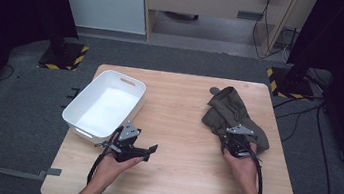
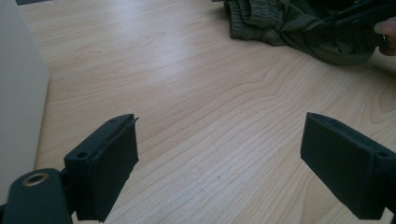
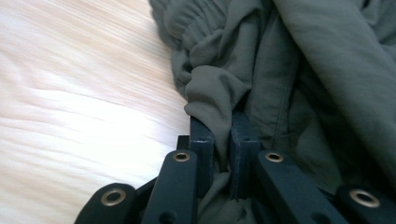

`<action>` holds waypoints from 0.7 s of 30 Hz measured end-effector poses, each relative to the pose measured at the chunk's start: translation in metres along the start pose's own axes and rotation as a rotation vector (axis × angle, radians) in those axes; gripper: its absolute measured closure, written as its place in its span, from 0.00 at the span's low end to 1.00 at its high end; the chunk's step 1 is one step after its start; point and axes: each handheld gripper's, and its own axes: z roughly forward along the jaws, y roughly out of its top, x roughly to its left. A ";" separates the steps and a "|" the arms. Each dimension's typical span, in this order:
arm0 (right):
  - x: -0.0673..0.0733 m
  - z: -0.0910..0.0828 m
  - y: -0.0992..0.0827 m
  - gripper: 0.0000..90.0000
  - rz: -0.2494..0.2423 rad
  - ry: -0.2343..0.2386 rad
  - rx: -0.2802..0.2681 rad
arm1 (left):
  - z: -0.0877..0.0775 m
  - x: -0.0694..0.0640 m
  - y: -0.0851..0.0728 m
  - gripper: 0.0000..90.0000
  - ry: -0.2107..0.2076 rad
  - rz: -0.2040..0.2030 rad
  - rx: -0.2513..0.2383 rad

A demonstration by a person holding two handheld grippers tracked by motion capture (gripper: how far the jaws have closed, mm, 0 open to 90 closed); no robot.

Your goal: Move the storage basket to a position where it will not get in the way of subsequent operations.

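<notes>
The right gripper [image 3: 219,135] has its jaws clamped on a bunched fold of the crumpled olive-green cloth garment [image 3: 299,70], the fabric pinched between the two black pads. That garment [image 1: 234,116] lies in a heap on the right half of the pale wooden counter [image 1: 174,178], toward the far edge, with the right gripper [image 1: 238,141] at its near end and the person's right hand [image 1: 244,164] behind it. On the left, the left gripper [image 2: 219,158] has its jaws wide apart over bare wood, nothing between them. It [image 1: 133,147] sits low near the left front of the counter, held in the left hand [image 1: 113,165], just beside the near corner of a white rectangular plastic tub [image 1: 81,102] standing at the left edge.
</notes>
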 end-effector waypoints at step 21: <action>0.135 -0.002 0.028 0.84 -0.034 0.341 -0.005 | 0.000 0.007 0.000 0.12 0.041 0.026 0.006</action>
